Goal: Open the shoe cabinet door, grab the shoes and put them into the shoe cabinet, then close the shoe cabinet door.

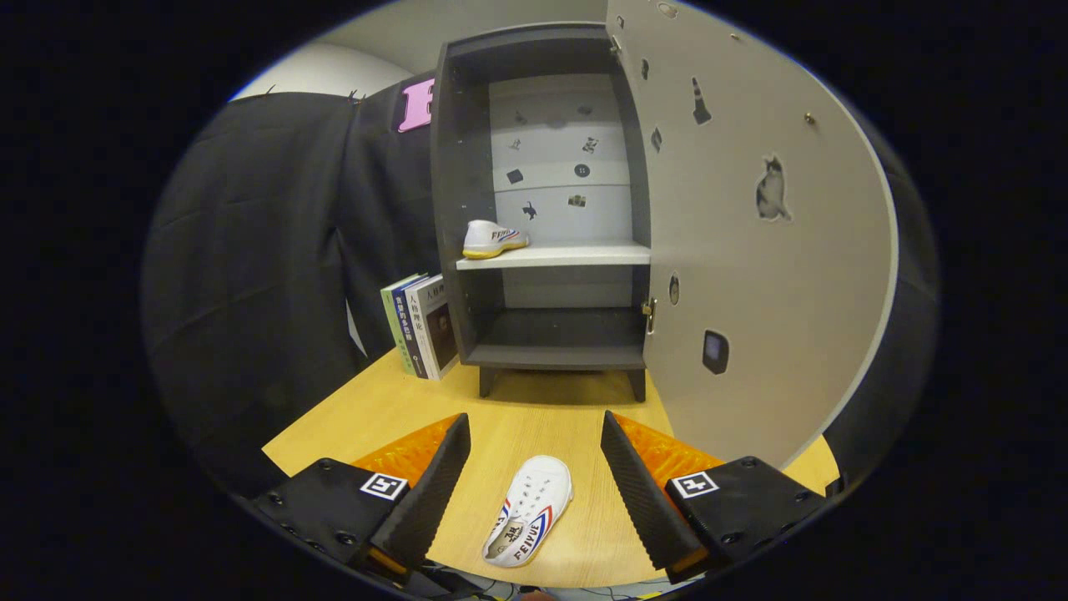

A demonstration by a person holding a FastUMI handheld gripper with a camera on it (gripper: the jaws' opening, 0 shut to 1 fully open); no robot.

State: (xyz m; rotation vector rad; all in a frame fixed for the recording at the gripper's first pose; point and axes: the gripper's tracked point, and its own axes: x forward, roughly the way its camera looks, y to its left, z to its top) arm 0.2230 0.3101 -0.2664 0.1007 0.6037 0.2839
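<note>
White shoe [529, 511] with red-blue stripes and dark lettering on light wood-grain table [542, 417], second white shoe [494, 238] with yellow sole on white shelf [576, 255], dark grey cabinet [455, 167], pale grey door [751, 250] with small dark stickers, green, blue and white books [421, 325]

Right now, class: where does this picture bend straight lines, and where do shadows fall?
Gripper view: fisheye bows the open door into a curve; shadow pools under the cabinet on the table; the shoe lies sharp between the open gripper's fingers; the shelf shoe is evenly lit.
</note>
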